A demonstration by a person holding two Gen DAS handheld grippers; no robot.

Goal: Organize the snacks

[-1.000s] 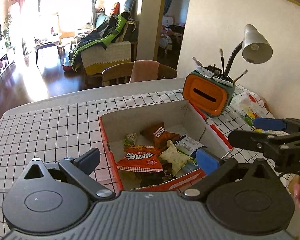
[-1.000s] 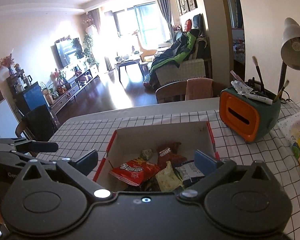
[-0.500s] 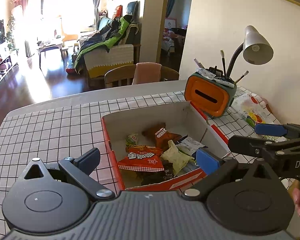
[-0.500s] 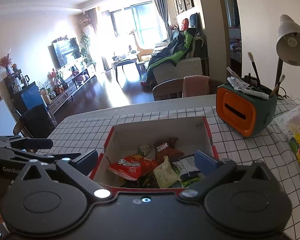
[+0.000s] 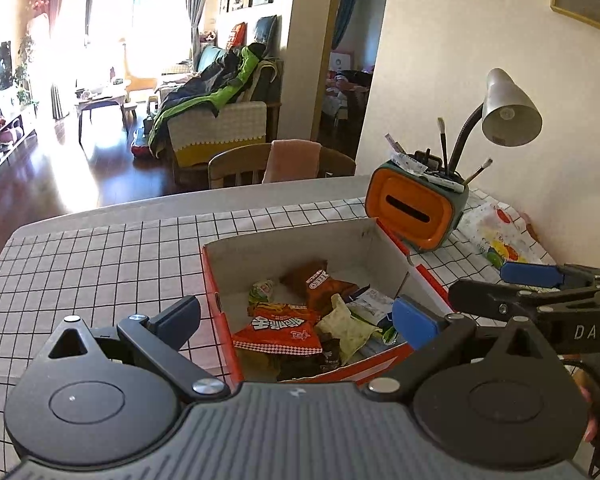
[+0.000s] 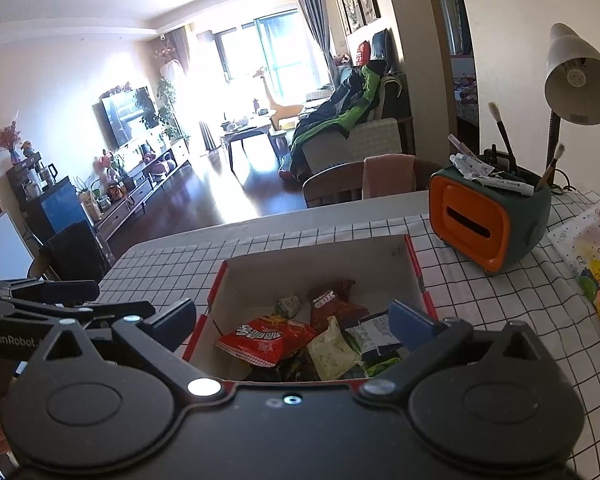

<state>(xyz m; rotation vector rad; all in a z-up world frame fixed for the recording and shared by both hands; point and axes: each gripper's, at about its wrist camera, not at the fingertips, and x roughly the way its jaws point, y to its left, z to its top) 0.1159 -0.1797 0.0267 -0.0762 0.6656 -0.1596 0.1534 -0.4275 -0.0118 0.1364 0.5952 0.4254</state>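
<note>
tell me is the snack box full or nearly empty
Partly full. The cardboard box holds a loose pile including a red snack bag, but bare floor shows at the far end.

An orange-fronted green holder (image 5: 414, 210) with brushes stands near the worktop's (image 5: 100, 256) far right corner, a desk lamp (image 5: 508, 112) behind it, a colourful printed bag (image 6: 588, 256) beside it.

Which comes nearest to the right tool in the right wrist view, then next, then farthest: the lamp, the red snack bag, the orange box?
1. Red snack bag: in the carton, just ahead between the open fingers of the right tool.
2. Orange box: farther back, to the right on the cloth.
3. Lamp: behind the box, by the wall.
</note>
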